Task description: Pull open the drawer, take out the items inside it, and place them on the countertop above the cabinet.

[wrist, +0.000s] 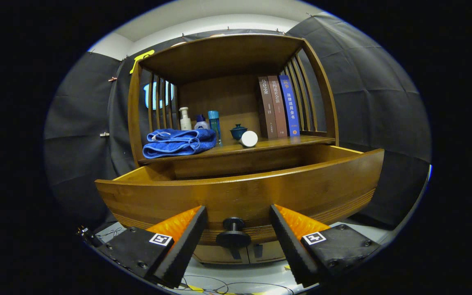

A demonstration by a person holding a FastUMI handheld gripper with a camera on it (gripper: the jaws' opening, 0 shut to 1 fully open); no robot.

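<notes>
The gripper point(238, 217) is sitting spread, its ridged fingers flanking the round knob point(233, 233) of the pulled-out, curved wooden drawer point(240, 192).

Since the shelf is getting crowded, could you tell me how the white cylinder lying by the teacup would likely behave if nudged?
The white cylinder lies on its side near the shelf's front edge, so it would probably roll and might drop into the open drawer. It looks smooth, so possibly slippery. The gripper is open, its fingers either side of the knob.
</notes>
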